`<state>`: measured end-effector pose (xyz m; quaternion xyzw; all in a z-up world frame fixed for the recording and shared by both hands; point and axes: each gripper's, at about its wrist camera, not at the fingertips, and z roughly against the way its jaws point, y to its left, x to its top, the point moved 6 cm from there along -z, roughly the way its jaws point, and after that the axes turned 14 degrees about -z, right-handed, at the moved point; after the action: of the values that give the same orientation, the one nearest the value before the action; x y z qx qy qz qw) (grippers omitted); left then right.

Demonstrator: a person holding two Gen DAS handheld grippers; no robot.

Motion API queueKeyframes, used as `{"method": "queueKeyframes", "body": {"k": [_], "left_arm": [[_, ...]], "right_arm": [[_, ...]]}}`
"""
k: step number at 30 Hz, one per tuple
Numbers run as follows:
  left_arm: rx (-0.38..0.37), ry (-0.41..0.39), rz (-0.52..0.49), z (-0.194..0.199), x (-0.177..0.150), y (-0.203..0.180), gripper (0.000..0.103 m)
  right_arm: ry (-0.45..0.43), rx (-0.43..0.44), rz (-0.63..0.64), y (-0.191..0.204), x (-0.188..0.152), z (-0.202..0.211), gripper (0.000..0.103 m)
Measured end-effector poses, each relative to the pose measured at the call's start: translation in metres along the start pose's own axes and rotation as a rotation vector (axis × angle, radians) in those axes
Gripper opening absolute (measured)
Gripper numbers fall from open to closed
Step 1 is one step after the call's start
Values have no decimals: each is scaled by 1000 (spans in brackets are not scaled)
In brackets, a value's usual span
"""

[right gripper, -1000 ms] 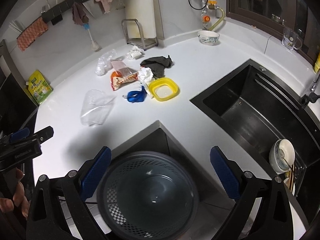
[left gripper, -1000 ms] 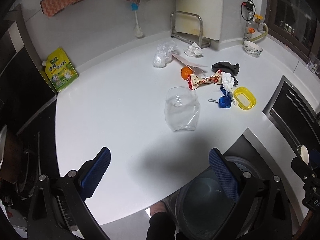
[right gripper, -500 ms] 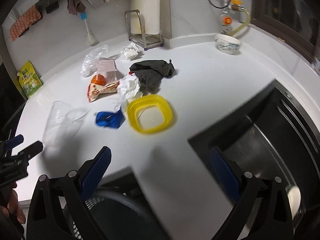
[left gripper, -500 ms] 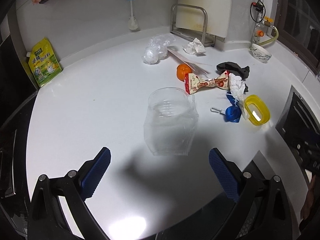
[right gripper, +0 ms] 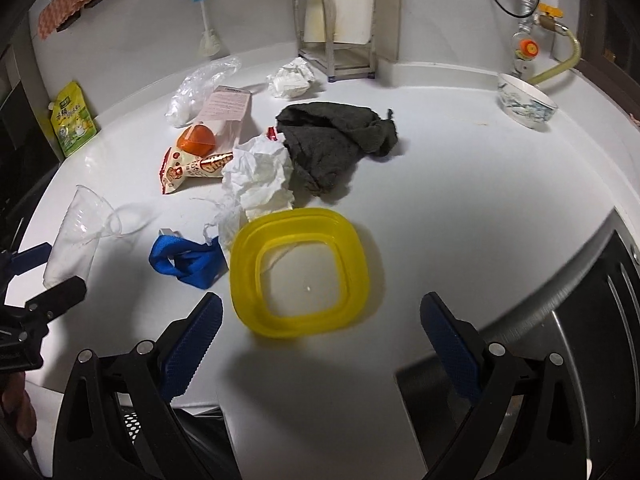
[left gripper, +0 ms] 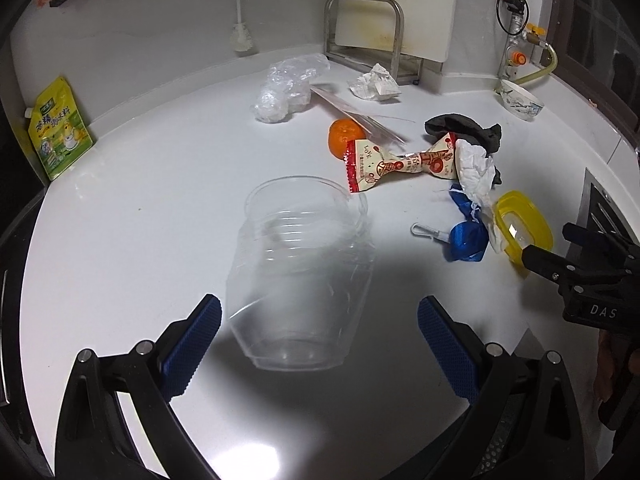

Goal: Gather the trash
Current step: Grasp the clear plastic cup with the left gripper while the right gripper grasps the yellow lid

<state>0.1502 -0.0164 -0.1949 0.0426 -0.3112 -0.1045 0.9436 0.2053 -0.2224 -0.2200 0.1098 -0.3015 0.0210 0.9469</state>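
Note:
A clear plastic jar [left gripper: 300, 272] lies on its side on the white counter [left gripper: 140, 208], its base between the fingers of my open left gripper [left gripper: 320, 340]; it also shows in the right wrist view [right gripper: 78, 236]. My open right gripper [right gripper: 320, 340] hovers just in front of a yellow plastic lid [right gripper: 300, 270]. Around the lid lie a blue strap [right gripper: 186, 258], crumpled white paper [right gripper: 260, 178], a red snack wrapper [right gripper: 192, 168], an orange [right gripper: 197, 140], a dark grey cloth [right gripper: 332, 140], a clear bag [right gripper: 200, 88] and another paper wad [right gripper: 290, 78].
A yellow-green pouch [left gripper: 60, 128] leans on the left wall. A metal rack [left gripper: 368, 36] and a patterned bowl [left gripper: 520, 100] stand at the back. A black sink [right gripper: 592, 320] lies to the right. The bin's mesh rim [right gripper: 132, 420] shows below the counter edge.
Both grippers moved forward from over the bin to over the counter. The left has closed in on the clear jar, the right on the yellow lid. Both stayed open.

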Motion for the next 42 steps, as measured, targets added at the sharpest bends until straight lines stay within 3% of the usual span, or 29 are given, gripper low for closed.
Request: {"method": "queueKeyframes", "body": {"k": [19, 21, 23, 24, 34, 37, 40, 42], "left_arm": [[-8, -4, -16, -18, 9, -3, 97], [-8, -4, -12, -19, 10, -2, 97], [-4, -8, -14, -20, 10, -1, 97], [-3, -9, -16, -20, 10, -1, 97], [-10, -23, -4, -23, 15, 3, 97], [-22, -44, 2, -20, 17, 5, 94], [-26, -40, -13, -20, 17, 4, 79], [-33, -29, -19, -22, 16, 4, 77]], "right_arm": [[-1, -22, 78, 7, 13, -23, 94], [-8, -12, 83, 8, 11, -21, 90], [1, -10, 88, 9, 10, -21, 71], [12, -8, 86, 10, 9, -22, 69], [-8, 11, 24, 7, 6, -8, 69], [-12, 9, 2, 4, 5, -5, 69], [-18, 10, -21, 1, 2, -1, 69], [-20, 12, -36, 0, 1, 1, 69]]}}
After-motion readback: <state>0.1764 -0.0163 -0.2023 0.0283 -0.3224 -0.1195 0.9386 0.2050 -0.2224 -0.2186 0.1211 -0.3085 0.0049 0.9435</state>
